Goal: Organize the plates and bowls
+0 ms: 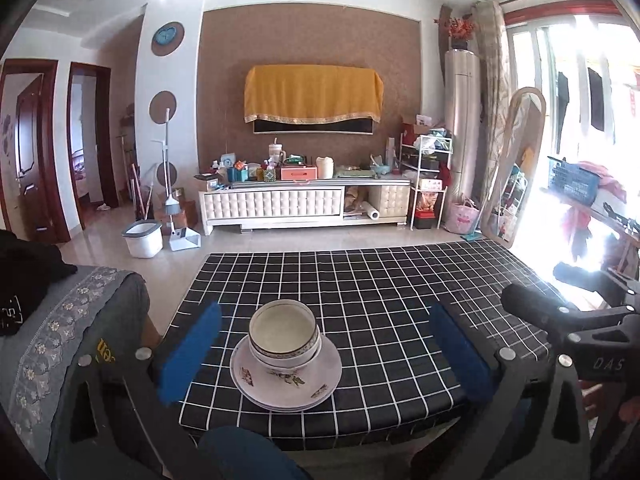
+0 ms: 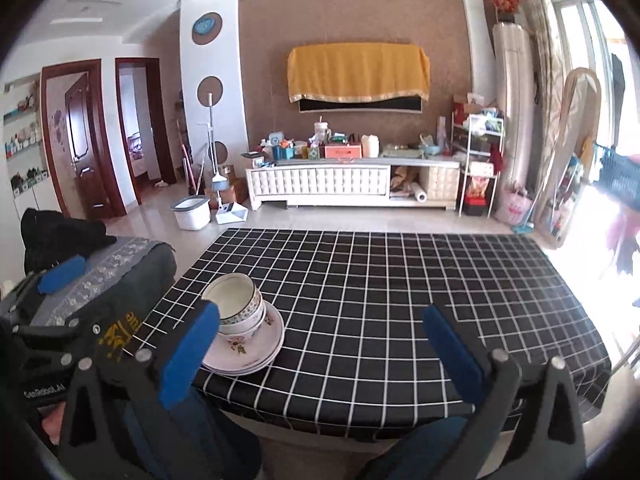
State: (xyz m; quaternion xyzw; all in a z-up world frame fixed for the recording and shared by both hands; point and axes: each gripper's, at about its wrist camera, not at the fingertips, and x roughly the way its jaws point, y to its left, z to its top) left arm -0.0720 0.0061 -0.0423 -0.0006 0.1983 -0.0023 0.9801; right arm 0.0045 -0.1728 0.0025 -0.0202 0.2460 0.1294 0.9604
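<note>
We are looking down the left gripper (image 1: 326, 354) and its blue pads (image 1: 190, 354) stand spread wide apart, nothing pinched between them; the stack sits in the gap, low in the centre of that frame, but neither pad touches it. Over in the right wrist view the right gripper (image 2: 320, 354) is equally released, jaws as wide as they go, framing only bare checked tablecloth (image 2: 400, 280), with the crockery off in the lower left of the frame, just past its left pad (image 2: 188, 356). We read this as a finished pile: bowls (image 1: 285, 334) nested on plates (image 1: 286, 376), kept together near the front edge of the table so they take one spot, and both tools held clear so nothing gets knocked. Now the ware itself: pale, glossy plates, at least two by the rims, with small flower sprays painted on the lip; on top, two or maybe three bowls seated one inside another, the top one cream inside with a dark patterned band under its rim. In the right wrist view the top bowl leans a little towards the upper left, so the nest does not look quite level. The other tool (image 1: 568, 320) shows at the right edge of the left view, well apart from the stack.
</note>
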